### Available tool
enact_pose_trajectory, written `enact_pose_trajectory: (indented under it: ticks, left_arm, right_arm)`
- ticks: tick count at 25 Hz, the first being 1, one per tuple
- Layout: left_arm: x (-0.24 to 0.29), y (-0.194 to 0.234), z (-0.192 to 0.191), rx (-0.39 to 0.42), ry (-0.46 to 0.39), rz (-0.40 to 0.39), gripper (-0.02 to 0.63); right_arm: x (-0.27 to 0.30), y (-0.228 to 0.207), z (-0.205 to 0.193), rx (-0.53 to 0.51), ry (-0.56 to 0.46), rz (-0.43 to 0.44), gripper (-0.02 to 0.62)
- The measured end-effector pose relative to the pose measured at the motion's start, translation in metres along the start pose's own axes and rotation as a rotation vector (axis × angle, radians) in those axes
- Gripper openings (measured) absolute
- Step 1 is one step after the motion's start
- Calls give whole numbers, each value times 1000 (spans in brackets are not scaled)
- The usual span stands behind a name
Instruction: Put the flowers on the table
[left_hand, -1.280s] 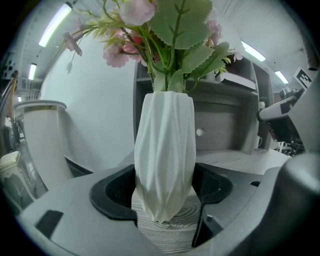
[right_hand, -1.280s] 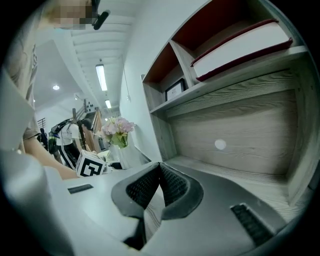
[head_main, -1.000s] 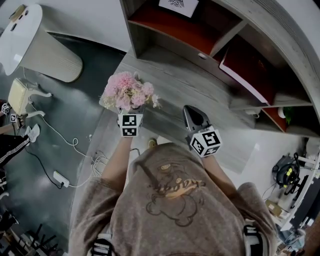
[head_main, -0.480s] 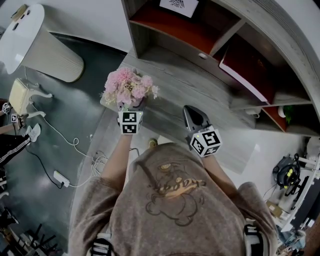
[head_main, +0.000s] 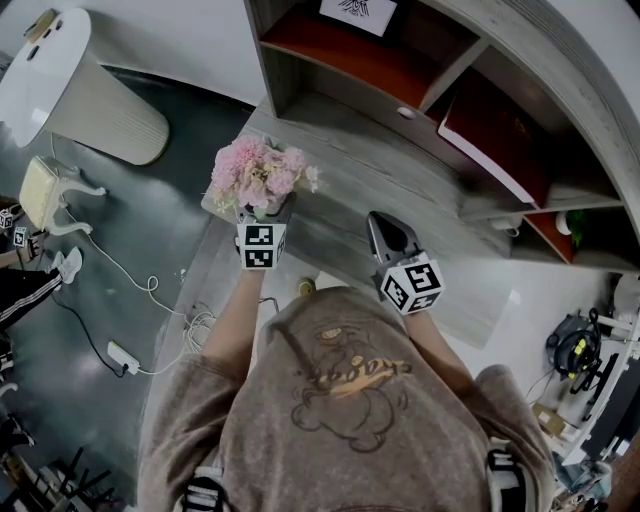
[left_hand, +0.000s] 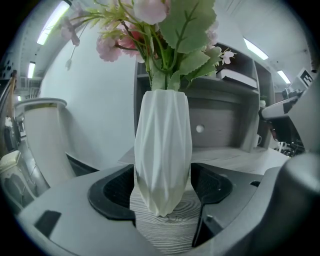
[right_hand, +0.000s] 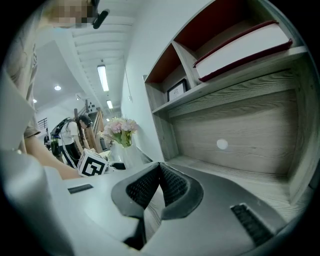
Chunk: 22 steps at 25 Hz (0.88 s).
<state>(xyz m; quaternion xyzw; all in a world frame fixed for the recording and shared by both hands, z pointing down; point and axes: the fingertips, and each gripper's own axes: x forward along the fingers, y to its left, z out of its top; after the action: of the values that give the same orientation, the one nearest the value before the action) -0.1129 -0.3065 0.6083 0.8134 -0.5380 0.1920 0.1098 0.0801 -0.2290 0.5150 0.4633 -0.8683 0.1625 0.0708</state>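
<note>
The white vase (left_hand: 162, 145) contains pink flowers (head_main: 258, 177) and stands upright, pinched between the left gripper (left_hand: 163, 190) fingers; its base appears to touch the counter (left_hand: 165, 232). The head view hides the vase beneath the blooms. The right gripper (right_hand: 160, 170) fingers are pressed together, empty.

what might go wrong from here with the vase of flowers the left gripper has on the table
1. The vase tapers to a small base and carries a broad bunch of flowers, so it may tip when the left gripper lets go.
2. In the head view it stands near the left end of the table. If a jaw drags on it while pulling back, it might slide toward that edge.
</note>
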Motion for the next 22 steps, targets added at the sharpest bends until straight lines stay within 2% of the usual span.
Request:
enact_pose_trajectory:
  ticks: [8,22]
  left_arm:
    - [-23,5,17,-53,-28,20,354]
    - [-115,19,42,-195,-102,65,354]
  right_arm:
    - [9,3,1,2,-4,27,-9]
    - [45,57,10,-33,-3,186,-9]
